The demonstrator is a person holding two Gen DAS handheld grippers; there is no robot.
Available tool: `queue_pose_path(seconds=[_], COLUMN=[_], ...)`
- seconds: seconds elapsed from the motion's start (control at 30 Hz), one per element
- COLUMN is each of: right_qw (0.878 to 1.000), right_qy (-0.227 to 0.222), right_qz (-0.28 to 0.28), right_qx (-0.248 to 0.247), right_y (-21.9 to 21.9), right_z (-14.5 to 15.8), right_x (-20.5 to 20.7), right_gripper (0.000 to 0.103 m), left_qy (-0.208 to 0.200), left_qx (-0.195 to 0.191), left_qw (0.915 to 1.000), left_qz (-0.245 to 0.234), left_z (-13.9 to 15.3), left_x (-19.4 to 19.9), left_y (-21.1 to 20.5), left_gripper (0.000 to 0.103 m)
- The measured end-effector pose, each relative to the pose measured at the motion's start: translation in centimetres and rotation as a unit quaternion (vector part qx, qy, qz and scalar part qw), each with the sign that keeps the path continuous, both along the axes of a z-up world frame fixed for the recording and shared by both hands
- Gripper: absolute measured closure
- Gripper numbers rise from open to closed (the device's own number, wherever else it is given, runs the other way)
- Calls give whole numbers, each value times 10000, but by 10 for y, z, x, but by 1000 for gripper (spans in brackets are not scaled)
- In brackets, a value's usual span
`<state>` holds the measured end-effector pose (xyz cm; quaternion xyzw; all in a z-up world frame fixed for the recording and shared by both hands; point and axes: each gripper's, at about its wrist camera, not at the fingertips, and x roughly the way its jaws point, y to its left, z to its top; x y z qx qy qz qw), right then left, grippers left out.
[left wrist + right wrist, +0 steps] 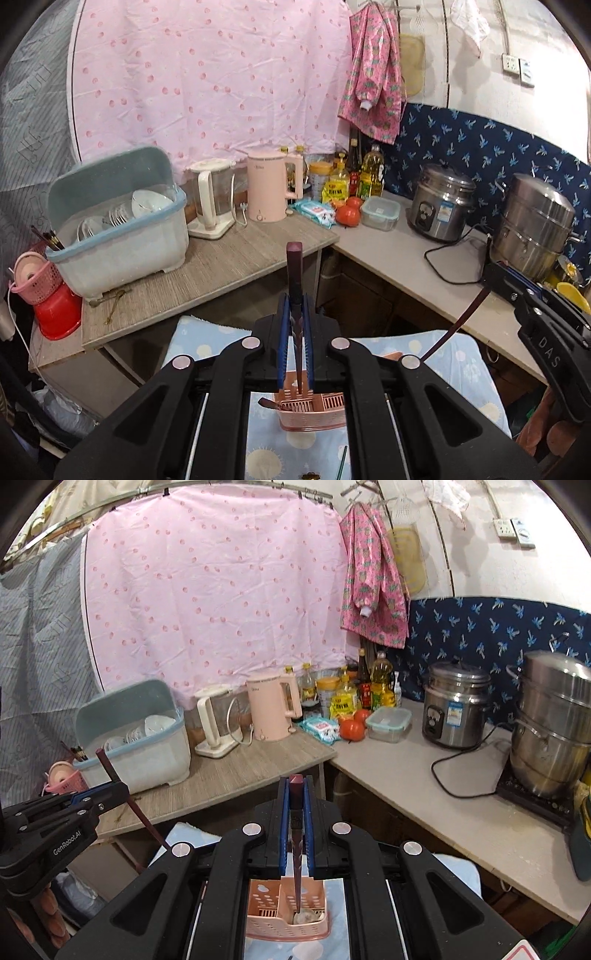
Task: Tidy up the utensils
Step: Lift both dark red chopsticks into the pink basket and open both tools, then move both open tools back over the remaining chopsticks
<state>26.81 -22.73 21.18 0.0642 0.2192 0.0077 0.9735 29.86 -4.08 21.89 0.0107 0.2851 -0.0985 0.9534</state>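
My left gripper [295,306] is shut on a dark brown chopstick [294,273], held upright with its lower tip over the pink utensil holder [312,415]. A brown spoon handle [267,403] leans out of the holder's left side. My right gripper [295,786] is shut on a second dark chopstick [296,849], its tip down inside the holder [286,912] by a pale spoon bowl [304,917]. The right gripper shows at the right of the left wrist view [539,314]. The left gripper shows at the left of the right wrist view [88,801].
The holder stands on a blue patterned cloth [454,365]. Behind are a wooden table [221,266] with a dish bin [118,229] and kettles [271,190], and a counter [399,258] with a rice cooker [439,206] and a steel pot [532,225].
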Motion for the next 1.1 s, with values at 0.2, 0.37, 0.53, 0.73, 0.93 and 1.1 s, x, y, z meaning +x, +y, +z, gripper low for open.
queue_pose_path(seconds=[0.2,0.37,0.53,0.73,0.93,1.1], right_qw=[9989,9975,9981,9987,9985,9984], right_qy=[462,703,607,485,537,567], right_qz=[25,28,-109,-161,-119,-88], right_qx=[-11,15,-33,5,36,24], right_y=[6,6,5,2,4,7], right_z=[-43,-69,-74,-69,-73,-76], right_x=[20,26,20,6,-13,-31], right_gripper=[96,96,54,49,49,49], left_qy=[377,605,437,350,373,351], left_qx=[143,91,64,122,132,161], left_qw=[9992,9981,9985,9987,9986,9986], left_qz=[33,116,322,349,338,356], left_z=[-46,-66,-67,-66,-68,-69], left_x=[18,27,23,13,-3,-21], left_y=[-2,4,7,9,12,15], left_gripper=[96,96,46,45,45,45])
